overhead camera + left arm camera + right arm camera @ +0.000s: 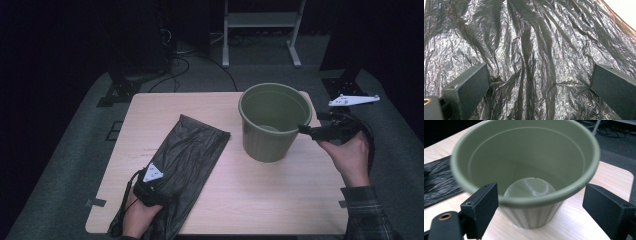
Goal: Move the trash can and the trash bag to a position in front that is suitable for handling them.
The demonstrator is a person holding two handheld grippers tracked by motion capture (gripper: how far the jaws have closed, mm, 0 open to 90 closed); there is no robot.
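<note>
A black plastic bag point(190, 145) lies flat and crumpled on the left half of the wooden table point(260, 200). My left gripper point(152, 187) rests over the bag's near end. In the left gripper view it point(540, 75) is open, its jaws set wide apart over the wrinkled bag point(529, 37). A green bucket point(272, 135) stands upright on the right half, nothing inside. My right gripper point(306, 131) is at the bucket's right rim. In the right gripper view it point(540, 195) is open, with the bucket's point(531, 160) near rim between the spread jaws.
Behind the table a white frame stand point(262, 20) and loose cables point(175, 60) sit on the grey floor. Dark stand bases point(120, 90) point(350, 85) flank the table's far corners. Bare wood lies between the bag and the bucket.
</note>
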